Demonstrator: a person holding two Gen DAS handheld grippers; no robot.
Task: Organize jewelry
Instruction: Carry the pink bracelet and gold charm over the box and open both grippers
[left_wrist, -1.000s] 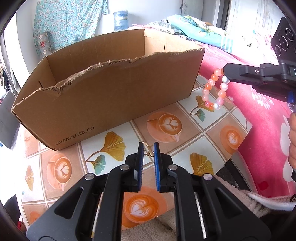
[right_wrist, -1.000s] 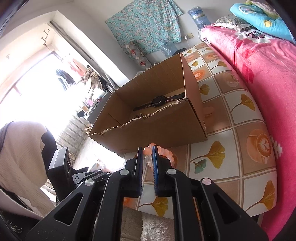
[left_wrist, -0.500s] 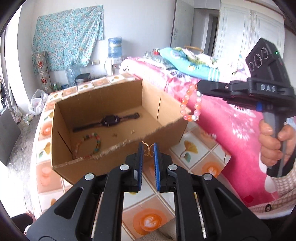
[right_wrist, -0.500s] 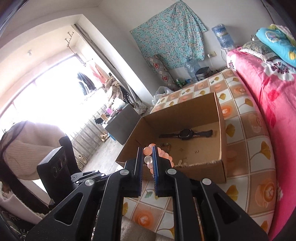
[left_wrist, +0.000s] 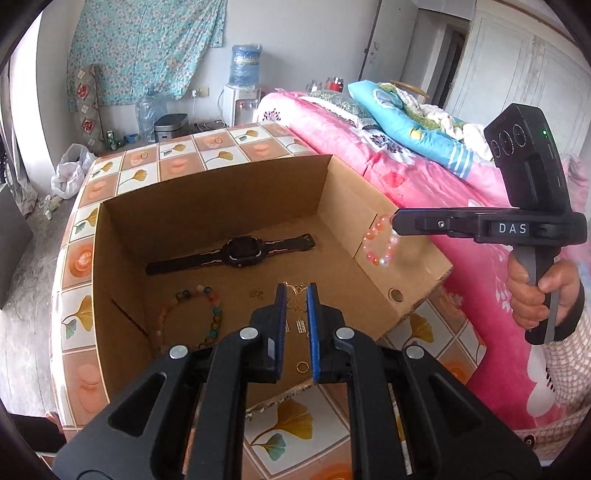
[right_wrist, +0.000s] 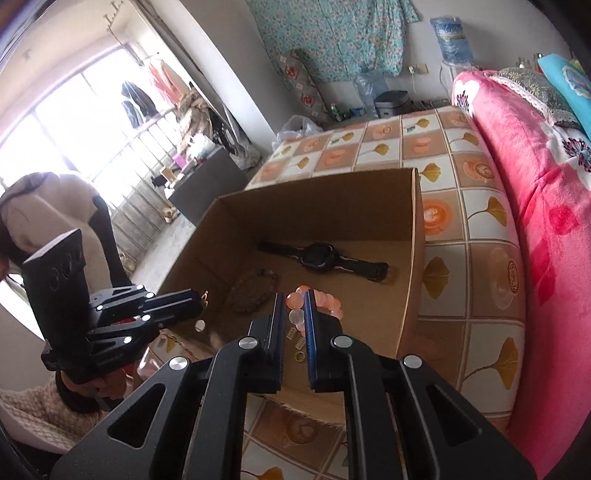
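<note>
Pink-and-white beaded bracelet (left_wrist: 379, 244) clamped in right gripper (right_wrist: 293, 321), dangling over brown cardboard box (left_wrist: 207, 192) right wall; thin gold chain piece (left_wrist: 294, 293) pinched in left gripper (left_wrist: 294, 314) above box floor. Early release risks bracelet dropping outside onto tiled tablecloth (left_wrist: 280, 428); chain could snag on pads.

In the cardboard box (left_wrist: 369, 236), the watch (left_wrist: 236, 253) lies behind the beaded bracelet (left_wrist: 192, 317) and small earrings (left_wrist: 299, 326).
</note>
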